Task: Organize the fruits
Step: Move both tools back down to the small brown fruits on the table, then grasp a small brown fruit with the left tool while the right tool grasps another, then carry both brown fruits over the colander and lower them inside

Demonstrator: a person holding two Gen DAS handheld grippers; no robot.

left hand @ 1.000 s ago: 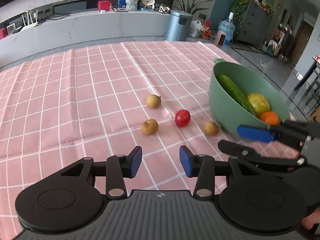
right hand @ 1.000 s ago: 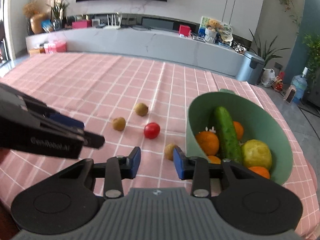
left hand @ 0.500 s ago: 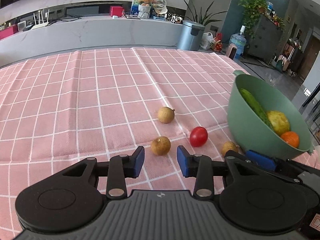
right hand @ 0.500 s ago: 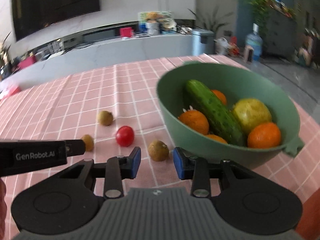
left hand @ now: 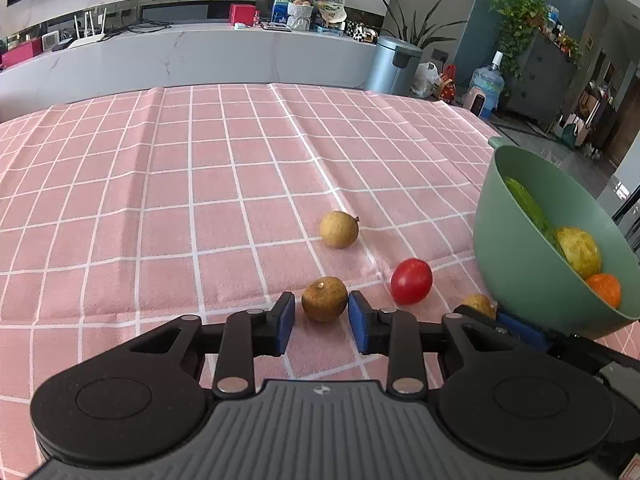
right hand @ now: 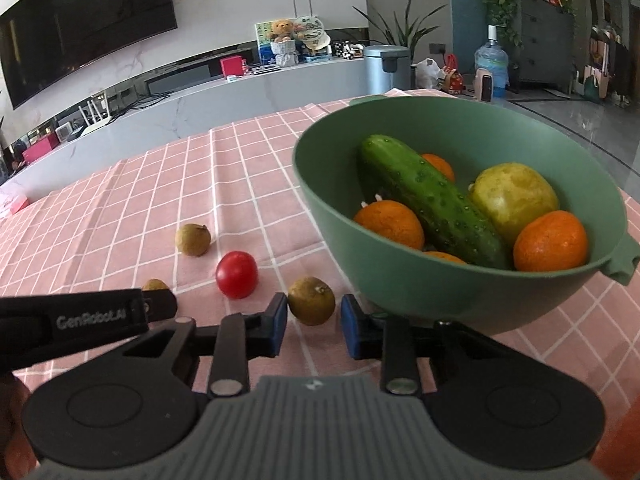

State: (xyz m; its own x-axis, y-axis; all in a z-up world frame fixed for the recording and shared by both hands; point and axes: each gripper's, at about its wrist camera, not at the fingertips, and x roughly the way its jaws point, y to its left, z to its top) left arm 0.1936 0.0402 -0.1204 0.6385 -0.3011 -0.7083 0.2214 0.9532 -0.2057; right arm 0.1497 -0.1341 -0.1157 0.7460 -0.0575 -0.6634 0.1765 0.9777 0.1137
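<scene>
Three small brown longans and a red cherry tomato [left hand: 411,281] lie on the pink checked tablecloth. My left gripper [left hand: 321,318] is open with one longan [left hand: 324,299] between its blue pads, apart from both. My right gripper [right hand: 313,323] is open around another longan [right hand: 311,300], right beside the green bowl [right hand: 400,276]. The third longan [left hand: 337,229] lies farther back. The bowl holds a cucumber [right hand: 428,200], a yellow-green fruit [right hand: 514,196] and several oranges. The tomato [right hand: 236,274] sits left of my right gripper.
The left gripper's finger [right hand: 92,316] crosses the right wrist view at the left. The right gripper's finger [left hand: 520,332] shows under the bowl [left hand: 516,264] in the left wrist view. The table's right edge runs just past the bowl.
Both grippers have moved forward and down. Each now has a longan between its open pads. The fruit on the cloth has not moved.
</scene>
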